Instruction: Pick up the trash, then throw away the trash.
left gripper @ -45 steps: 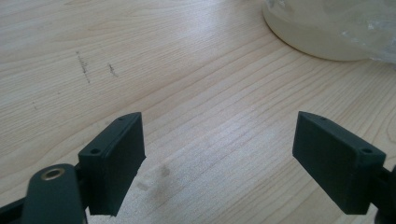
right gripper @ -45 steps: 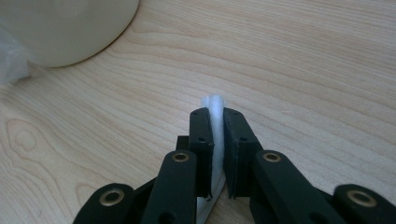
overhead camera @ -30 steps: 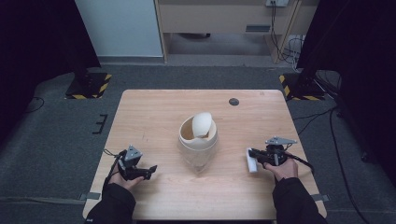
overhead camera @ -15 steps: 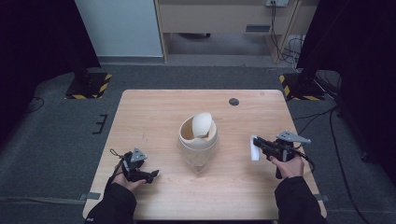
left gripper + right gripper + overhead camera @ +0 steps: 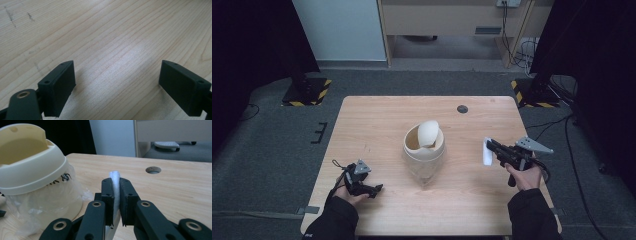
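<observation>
A cream bin (image 5: 424,142) with a tilted swing lid and a clear plastic liner stands at the middle of the wooden table (image 5: 377,120). In the right gripper view the bin (image 5: 30,170) rises at the left. My right gripper (image 5: 490,148) hovers to the right of the bin, shut on a thin white pad (image 5: 486,152). The pad (image 5: 114,176) sticks up between the jaws of that gripper (image 5: 117,195). My left gripper (image 5: 377,189) rests low near the front left. Its jaws (image 5: 117,85) have just been opening and stand apart over bare wood, with nothing between them.
A round cable hole (image 5: 462,109) sits near the table's far edge, and also appears as a hole (image 5: 153,170) beyond the pad. Dark stands with striped bases (image 5: 307,92) flank the table on the floor. A cabinet (image 5: 437,20) stands behind.
My right gripper has lifted off the table with the white pad and drifted slightly right. The left hand has stayed where it was.
</observation>
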{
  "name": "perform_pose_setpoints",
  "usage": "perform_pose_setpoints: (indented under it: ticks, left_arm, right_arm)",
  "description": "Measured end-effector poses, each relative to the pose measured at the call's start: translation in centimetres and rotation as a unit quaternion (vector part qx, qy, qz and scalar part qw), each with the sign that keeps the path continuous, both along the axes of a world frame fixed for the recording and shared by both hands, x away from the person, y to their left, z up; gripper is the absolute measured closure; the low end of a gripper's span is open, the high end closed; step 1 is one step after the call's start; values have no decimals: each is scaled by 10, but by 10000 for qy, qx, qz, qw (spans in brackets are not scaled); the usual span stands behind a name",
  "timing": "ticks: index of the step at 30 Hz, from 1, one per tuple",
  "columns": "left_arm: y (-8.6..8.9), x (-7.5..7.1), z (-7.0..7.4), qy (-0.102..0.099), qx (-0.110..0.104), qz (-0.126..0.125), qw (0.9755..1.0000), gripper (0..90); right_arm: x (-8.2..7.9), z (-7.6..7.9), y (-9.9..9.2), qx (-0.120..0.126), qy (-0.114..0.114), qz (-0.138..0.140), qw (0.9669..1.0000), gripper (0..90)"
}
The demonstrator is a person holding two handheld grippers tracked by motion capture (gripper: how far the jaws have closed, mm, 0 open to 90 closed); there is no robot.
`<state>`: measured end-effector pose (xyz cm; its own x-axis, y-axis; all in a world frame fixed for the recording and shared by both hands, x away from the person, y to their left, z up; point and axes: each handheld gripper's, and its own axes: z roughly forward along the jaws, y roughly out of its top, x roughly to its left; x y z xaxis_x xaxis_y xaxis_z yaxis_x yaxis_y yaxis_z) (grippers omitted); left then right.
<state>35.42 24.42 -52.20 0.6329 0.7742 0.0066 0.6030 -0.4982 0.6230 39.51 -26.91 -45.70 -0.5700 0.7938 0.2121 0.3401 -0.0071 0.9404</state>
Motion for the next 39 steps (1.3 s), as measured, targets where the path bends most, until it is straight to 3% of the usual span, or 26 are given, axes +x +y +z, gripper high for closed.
perform_pose_setpoints:
  ticks: [11, 20, 25, 30, 39]
  left_arm:
    - [-2, 1, -4, 30, -57, 40, 10000, 79]
    - [-3, 0, -7, -41, -126, 64, 9999, 22]
    - [-3, -1, -10, -132, -201, 49, 9997, 0]
    - [-2, -1, -11, -181, -238, 52, 9995, 0]
    - [-2, -1, -11, -180, -233, 58, 9995, 0]
  right_arm:
    - [1, 17, 6, 187, -393, -11, 9991, 830]
    - [2, 39, 21, 394, -719, 206, 9964, 830]
    - [3, 54, 28, 490, -916, 304, 9941, 830]
    - [7, 75, 42, 679, -1223, 380, 9894, 830]
    - [11, 93, 62, 770, -1428, 545, 9852, 829]
